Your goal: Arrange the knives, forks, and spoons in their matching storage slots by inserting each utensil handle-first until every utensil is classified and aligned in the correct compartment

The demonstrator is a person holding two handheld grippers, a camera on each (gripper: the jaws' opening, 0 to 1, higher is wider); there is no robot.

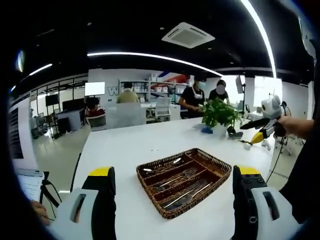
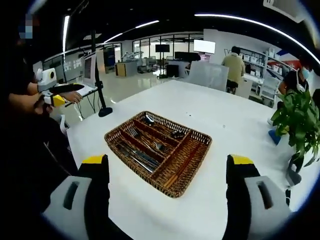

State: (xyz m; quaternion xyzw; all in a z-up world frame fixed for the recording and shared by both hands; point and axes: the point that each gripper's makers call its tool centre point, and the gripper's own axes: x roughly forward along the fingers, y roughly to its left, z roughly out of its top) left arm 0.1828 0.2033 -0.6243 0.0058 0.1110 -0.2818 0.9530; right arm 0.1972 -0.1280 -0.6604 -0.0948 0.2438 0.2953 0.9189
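Already the dark brown woven wicker cutlery tray (image 1: pixel 184 181) sits on the white table (image 1: pixel 130 145), between and beyond the jaws of the left gripper (image 1: pixel 172 200), which stand wide apart with nothing between them. Seen from the left gripper view, its compartments run as long slots: the far one holds spoons (image 1: pixel 162 166), the middle one forks (image 1: pixel 176 179), the near one knives (image 1: pixel 187 196). From the right gripper view the same tray (image 2: pixel 190 165) lies ahead of the right gripper (image 2: pixel 167 192), also spread wide and carrying nothing.

By the look of it every utensil is already in a slot, so the step in hand is probably checking alignment. To do it well, I would nudge any skewed handle parallel to its divider rather than lift it, approaching low and keeping the second gripper steadying the rim.

Counts: one tray, about four compartments; exact numbers of utensils are too small to tell. One green potted plant (image 1: pixel 220 114) stands well beyond.
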